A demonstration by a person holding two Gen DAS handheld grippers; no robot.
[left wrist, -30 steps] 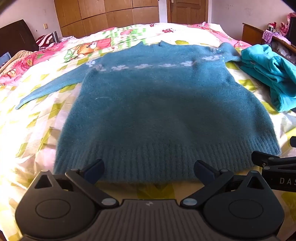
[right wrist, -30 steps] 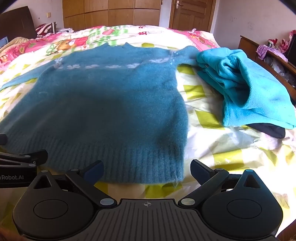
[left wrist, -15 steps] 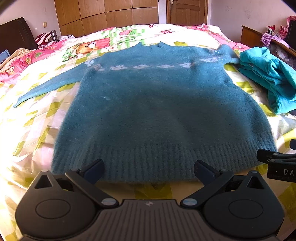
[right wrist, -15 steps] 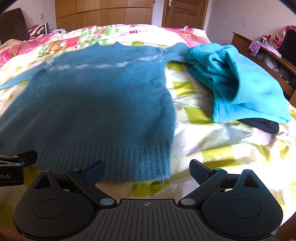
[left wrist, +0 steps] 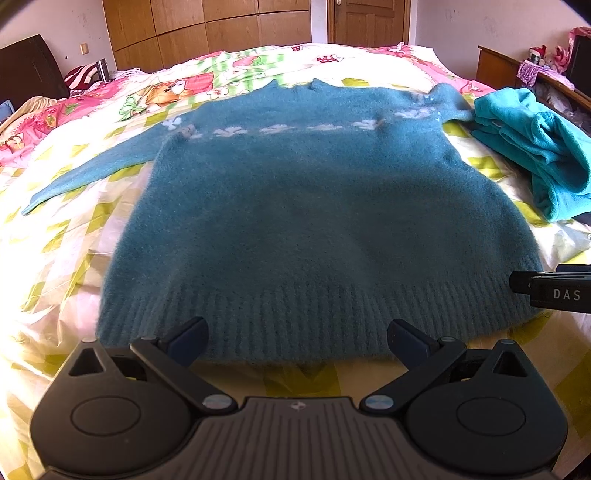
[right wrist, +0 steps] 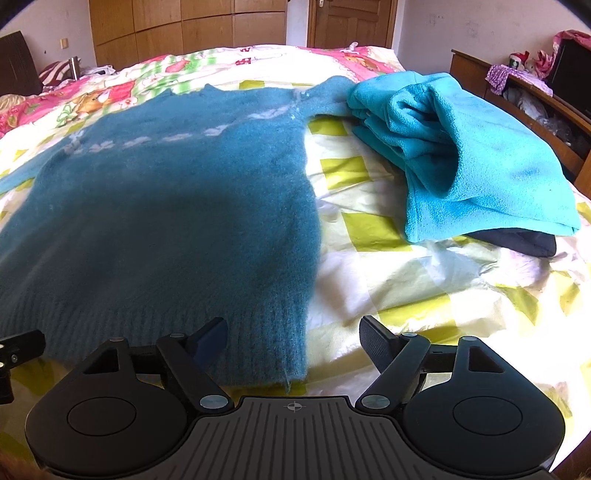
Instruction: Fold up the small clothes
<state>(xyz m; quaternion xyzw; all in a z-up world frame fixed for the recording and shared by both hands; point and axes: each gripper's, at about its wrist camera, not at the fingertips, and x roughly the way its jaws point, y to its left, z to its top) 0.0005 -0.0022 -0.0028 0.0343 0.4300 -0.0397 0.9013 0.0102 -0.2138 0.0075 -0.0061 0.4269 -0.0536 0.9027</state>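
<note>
Teal sweater (left wrist: 306, 221) flat on bed (right wrist: 406, 277), unmoved. Right gripper (right wrist: 293, 341) shifted toward hem's right corner, jaws just narrowing, apart, corner between them, unpinched. Left gripper (left wrist: 297, 341) unchanged, jaws wide at hem.

sweater (left wrist: 314, 221): fuzzy knit wool, ribbed hem | fleece (right wrist: 480, 155): soft, matt | wardrobe (left wrist: 207, 29): wood
</note>
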